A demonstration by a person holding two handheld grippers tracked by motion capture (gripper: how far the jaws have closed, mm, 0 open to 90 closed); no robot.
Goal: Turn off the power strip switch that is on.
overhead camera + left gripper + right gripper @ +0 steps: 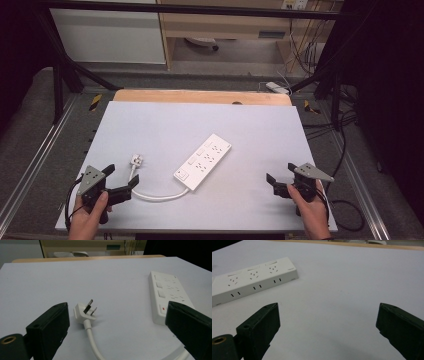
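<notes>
A white power strip [203,160] lies at an angle in the middle of the pale table top [165,122]. Its white cable [155,196] curves from the near end leftwards to a white plug [136,160] that rests on its back, prongs up. My left gripper [121,178] hovers at the near left, jaws open, just short of the plug [85,312]; the strip [170,293] lies to its right. My right gripper [281,172] is held at the near right, open, with bare table between its jaws. The strip [252,280] lies ahead of it to the left.
A wooden board [202,96] borders the far side of the table top. Black frame bars [65,65] stand at both far corners. A black cable [345,210] trails off the right side, and loose wires [300,45] lie on the floor beyond.
</notes>
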